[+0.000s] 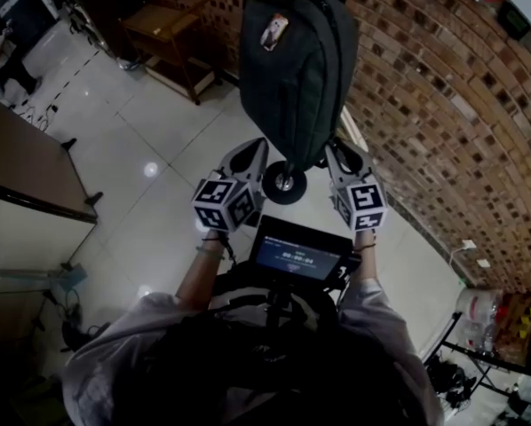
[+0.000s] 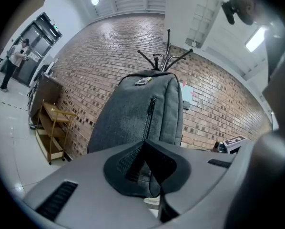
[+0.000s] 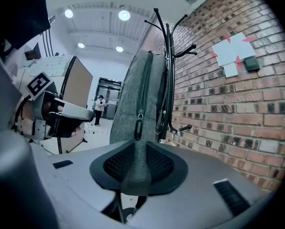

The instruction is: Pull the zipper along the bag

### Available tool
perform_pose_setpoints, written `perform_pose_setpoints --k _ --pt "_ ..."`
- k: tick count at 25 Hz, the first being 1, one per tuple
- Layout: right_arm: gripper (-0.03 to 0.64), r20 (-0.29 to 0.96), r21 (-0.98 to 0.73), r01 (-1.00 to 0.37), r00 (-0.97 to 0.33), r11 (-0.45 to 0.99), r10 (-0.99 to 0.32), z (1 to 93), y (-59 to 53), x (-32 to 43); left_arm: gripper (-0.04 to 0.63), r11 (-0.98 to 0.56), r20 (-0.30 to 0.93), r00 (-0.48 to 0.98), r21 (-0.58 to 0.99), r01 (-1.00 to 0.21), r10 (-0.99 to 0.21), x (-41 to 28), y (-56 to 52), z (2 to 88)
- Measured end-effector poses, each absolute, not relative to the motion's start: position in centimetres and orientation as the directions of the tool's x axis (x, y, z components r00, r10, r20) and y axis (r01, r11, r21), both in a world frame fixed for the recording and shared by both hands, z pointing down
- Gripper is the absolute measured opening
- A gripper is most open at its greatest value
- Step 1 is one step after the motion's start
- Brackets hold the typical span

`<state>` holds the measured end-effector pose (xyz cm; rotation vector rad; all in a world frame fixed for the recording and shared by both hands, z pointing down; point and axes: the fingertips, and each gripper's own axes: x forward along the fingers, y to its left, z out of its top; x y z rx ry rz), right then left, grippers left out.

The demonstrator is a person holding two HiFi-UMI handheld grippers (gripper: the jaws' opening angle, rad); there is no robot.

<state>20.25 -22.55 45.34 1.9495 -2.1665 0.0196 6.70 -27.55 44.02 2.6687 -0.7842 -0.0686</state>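
A grey backpack [image 1: 292, 69] hangs from a black coat stand [image 3: 167, 56] against the brick wall. Its front zipper [image 2: 151, 109] runs down toward my left gripper [image 2: 145, 147]. That gripper's pads meet at the tips, and a sliver of grey shows low in the slit. In the head view the left gripper [image 1: 258, 147] sits at the bag's lower left. My right gripper [image 1: 336, 153] is at its lower right. The right gripper [image 3: 137, 147] stands open with the bag's lower edge between its pads. The zipper pull [image 3: 138, 128] hangs free just above them.
The stand's wheeled foot [image 1: 285, 183] sits under the bag. A brick wall [image 1: 443, 105] runs along the right. A wooden shelf [image 1: 172, 38] stands at the wall to the left, and a dark table [image 1: 26, 167] is at the far left. A person [image 3: 100, 108] stands far off.
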Motion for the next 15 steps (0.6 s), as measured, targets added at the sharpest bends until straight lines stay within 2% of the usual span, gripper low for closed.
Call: perform_pose_setpoints --k 8,11,15 --pt "0.060 0.100 0.141 -0.980 -0.130 0.143 -0.987 42.8 -21.9 20.6 0.008 -0.741 0.045 0.806 0.366 -0.563 -0.590 6.9 -27.4 43.4" --pt "0.060 0.071 0.208 -0.964 -0.154 0.166 -0.985 42.3 -22.1 20.9 0.008 -0.735 0.049 0.802 0.369 -0.568 -0.595 7.3 -26.7 43.8" --pt "0.060 0.100 0.279 -0.943 -0.157 0.180 -0.982 43.0 -22.8 20.8 0.008 -0.726 0.051 0.790 0.361 -0.584 -0.611 7.3 -26.2 43.8"
